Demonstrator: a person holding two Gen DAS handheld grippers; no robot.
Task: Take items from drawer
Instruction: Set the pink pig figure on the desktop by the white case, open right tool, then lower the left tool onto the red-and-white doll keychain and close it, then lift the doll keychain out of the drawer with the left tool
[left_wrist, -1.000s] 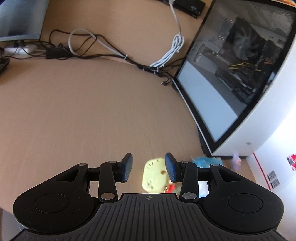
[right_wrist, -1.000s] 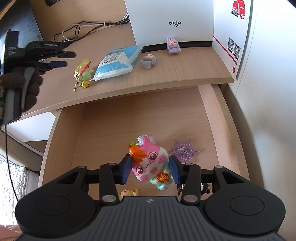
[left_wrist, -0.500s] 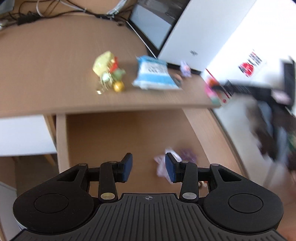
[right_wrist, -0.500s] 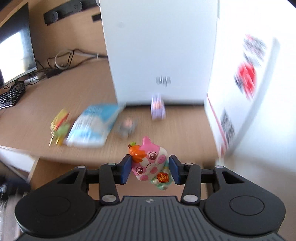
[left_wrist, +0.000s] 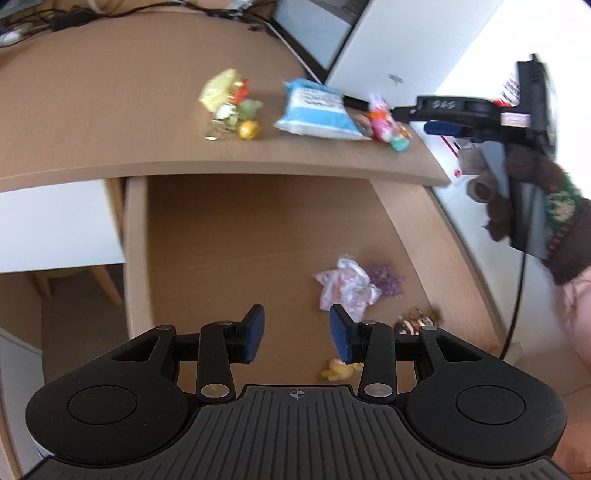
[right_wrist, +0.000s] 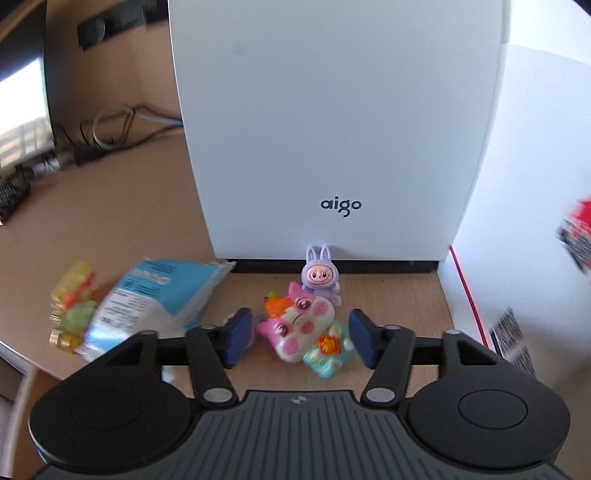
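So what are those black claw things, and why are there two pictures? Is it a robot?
No robot here. A person holds one black pincher in each hand, and each carries a camera looking along its two fingers. That makes two pictures.

The left gripper hangs open over the pulled-out drawer. Inside lie a crinkly pink wrapper, a purple sparkly thing and some small toys near the front.

The right gripper is over the desk, open, with a pink pig toy lying between its fingers, not squeezed. Behind stand a purple bunny figure and a white computer case. A blue packet lies nearby.
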